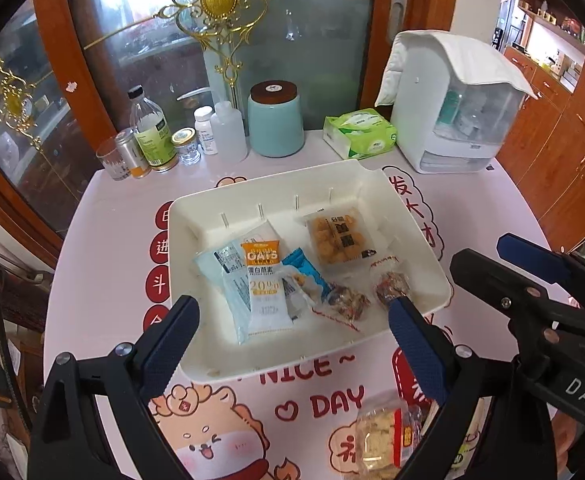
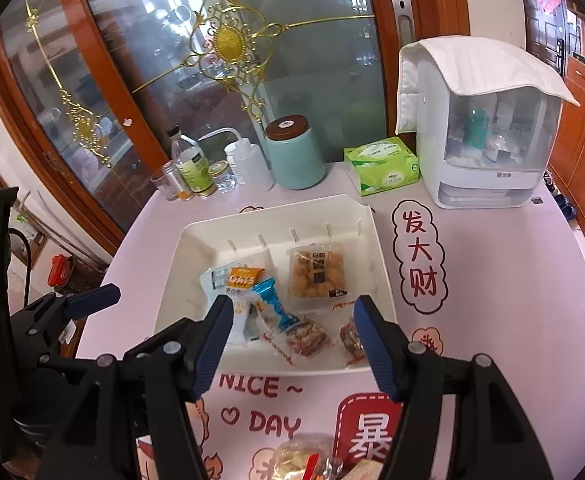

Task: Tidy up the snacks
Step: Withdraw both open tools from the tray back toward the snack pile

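A white tray (image 1: 196, 216) sits mid-table and holds several snack packets: an oats packet (image 1: 263, 284), a blue packet (image 1: 304, 276), a square pack of golden puffs (image 1: 340, 238) and two clear nut bars (image 1: 348, 302). A loose snack packet (image 1: 384, 440) lies on the table in front of the tray. My left gripper (image 1: 292, 340) is open and empty above the tray's near edge. My right gripper (image 2: 292, 344) is open and empty over the tray's near edge (image 2: 276, 372), with the loose packet (image 2: 308, 460) below it.
Bottles and jars (image 1: 152, 144), a teal canister (image 1: 275, 120), a green tissue pack (image 1: 360, 134) and a white covered appliance (image 1: 452, 100) line the table's back. A glass cabinet door (image 1: 212, 20) stands behind. The right gripper shows at the left wrist view's right edge (image 1: 532, 280).
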Demonstrator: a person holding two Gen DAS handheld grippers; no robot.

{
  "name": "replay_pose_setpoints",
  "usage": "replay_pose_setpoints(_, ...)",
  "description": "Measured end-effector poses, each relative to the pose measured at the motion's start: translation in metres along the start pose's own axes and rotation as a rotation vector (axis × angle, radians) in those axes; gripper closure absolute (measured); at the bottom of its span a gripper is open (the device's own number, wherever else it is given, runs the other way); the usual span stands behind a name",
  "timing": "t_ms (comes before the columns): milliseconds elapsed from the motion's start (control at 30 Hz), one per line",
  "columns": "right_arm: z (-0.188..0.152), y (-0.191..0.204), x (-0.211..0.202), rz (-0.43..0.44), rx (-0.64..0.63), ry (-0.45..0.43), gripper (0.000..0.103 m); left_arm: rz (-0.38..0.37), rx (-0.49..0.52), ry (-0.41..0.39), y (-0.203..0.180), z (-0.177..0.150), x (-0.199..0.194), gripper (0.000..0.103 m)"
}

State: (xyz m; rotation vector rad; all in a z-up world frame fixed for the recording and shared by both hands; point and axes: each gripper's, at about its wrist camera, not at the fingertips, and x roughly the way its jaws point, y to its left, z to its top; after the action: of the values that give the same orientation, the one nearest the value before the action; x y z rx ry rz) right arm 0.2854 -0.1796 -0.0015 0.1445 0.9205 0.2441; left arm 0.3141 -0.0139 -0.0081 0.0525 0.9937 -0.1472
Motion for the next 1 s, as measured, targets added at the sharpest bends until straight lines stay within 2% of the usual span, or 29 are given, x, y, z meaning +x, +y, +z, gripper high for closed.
replay_pose_setpoints(600,-0.060,0.000,-0.055,0.043,-0.037,0.004,0.039,-0.023,0.055,-0.063,-0.032,-0.070,-0.058,0.008)
replay_pose_setpoints(833,-0.109,-0.004,-0.077,0.083,-0.069,0.027,0.040,-0.014,0.106,-0.070,-0.040,-0.119,-0.073,0.008)
replay_pose_setpoints(1000,-0.154,-0.005,-0.078,0.082,-0.127,0.090,0.039,-0.018,0.114,-0.059,-0.040,-0.154,-0.075,0.008)
